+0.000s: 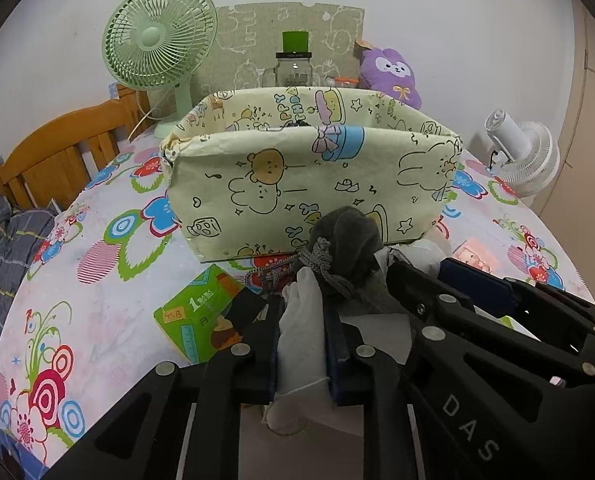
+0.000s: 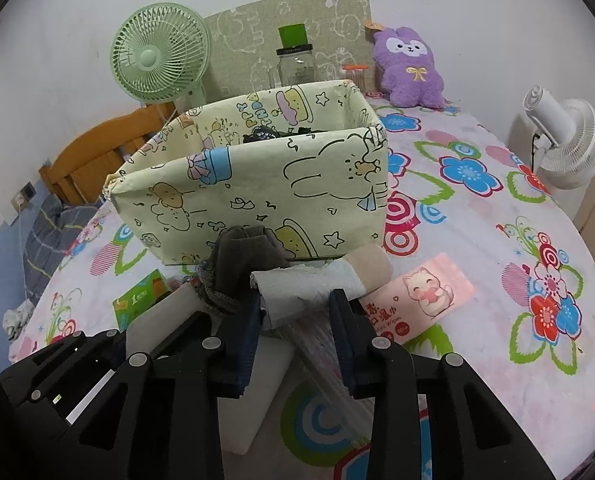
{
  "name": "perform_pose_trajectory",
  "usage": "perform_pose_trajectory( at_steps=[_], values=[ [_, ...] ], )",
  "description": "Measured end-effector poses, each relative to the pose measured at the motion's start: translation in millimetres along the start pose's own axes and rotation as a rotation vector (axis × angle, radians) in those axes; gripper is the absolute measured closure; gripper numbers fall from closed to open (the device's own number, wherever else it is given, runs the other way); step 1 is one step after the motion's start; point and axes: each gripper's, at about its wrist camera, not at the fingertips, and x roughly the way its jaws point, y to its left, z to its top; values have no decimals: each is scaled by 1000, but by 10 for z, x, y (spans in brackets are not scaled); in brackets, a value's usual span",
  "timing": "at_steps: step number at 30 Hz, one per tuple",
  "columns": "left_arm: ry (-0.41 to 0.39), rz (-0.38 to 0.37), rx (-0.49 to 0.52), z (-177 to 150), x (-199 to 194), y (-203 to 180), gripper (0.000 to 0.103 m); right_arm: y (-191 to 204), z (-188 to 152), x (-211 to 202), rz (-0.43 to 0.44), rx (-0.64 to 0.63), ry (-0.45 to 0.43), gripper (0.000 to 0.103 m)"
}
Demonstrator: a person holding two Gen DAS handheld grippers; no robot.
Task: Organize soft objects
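A yellow cartoon-print fabric box (image 1: 297, 184) stands on the flowered bedsheet just ahead of both grippers, with dark items (image 2: 277, 134) showing inside it. My left gripper (image 1: 302, 308) is shut on a white cloth (image 1: 297, 344) that runs back between its blue pads. A grey sock bundle (image 1: 349, 240) tied with a knitted cord rests right in front of that gripper, against the box. My right gripper (image 2: 297, 304) is shut on a rolled white cloth (image 2: 297, 288) whose beige end (image 2: 371, 266) points right. The grey sock bundle (image 2: 241, 256) lies just left of the roll.
A green booklet (image 1: 201, 312) and a pink wipes pack (image 2: 417, 292) lie near the grippers. Behind the box stand a green fan (image 1: 157, 44), a glass jar (image 1: 293, 68) and a purple plush (image 2: 411, 68). A white fan (image 2: 565, 140) is at the right, a wooden headboard (image 1: 57, 148) at the left.
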Motion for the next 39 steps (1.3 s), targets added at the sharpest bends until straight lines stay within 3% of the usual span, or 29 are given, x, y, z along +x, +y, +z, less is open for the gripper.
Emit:
perform_pose_trajectory(
  at_steps=[22,39],
  values=[
    [-131,-1,-21,192,-666,-86,88,50,177,-708,27,4,-118,65],
    [-209,-29,-28,465,-1112,-10,88,240,441,-1219,-20,-36,-195,65]
  ],
)
